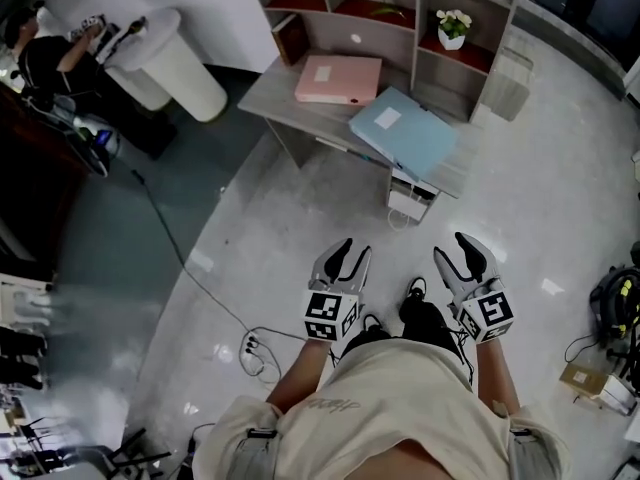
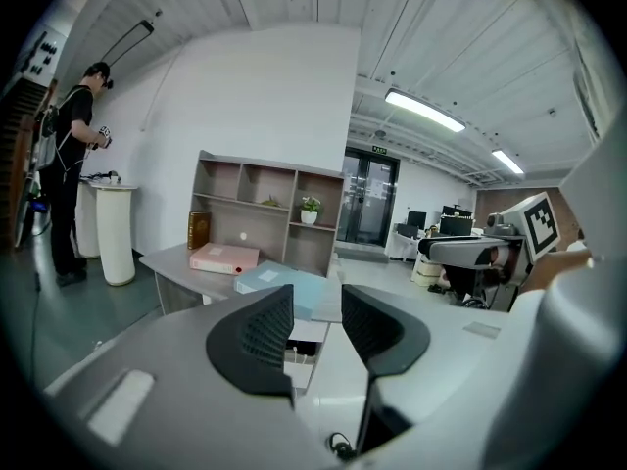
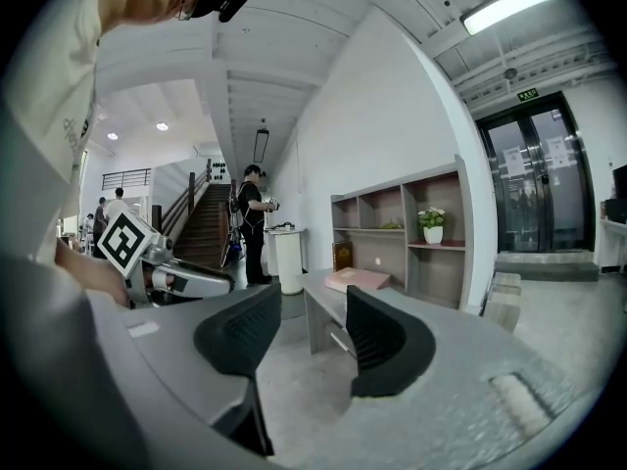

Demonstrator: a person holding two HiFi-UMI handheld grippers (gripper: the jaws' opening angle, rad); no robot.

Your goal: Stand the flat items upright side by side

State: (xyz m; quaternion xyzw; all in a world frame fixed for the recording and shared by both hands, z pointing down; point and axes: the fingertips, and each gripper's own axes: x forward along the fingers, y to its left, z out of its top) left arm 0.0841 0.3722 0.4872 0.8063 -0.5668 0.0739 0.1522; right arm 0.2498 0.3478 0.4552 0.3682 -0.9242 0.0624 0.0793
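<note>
Office: desk (image 1: pixel 272 93), file folders (image 1: pixel 338 78), cubby shelf (image 1: pixel 350 33), workstations (image 2: pixel 436 225).

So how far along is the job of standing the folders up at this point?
Done: nothing yet. The pink folder and the blue folder both lie flat on the desk.
In hand: nothing. The left gripper and the right gripper are open and empty, held over the floor short of the desk.
Left: reach the desk and stand both folders upright, side by side.
</note>
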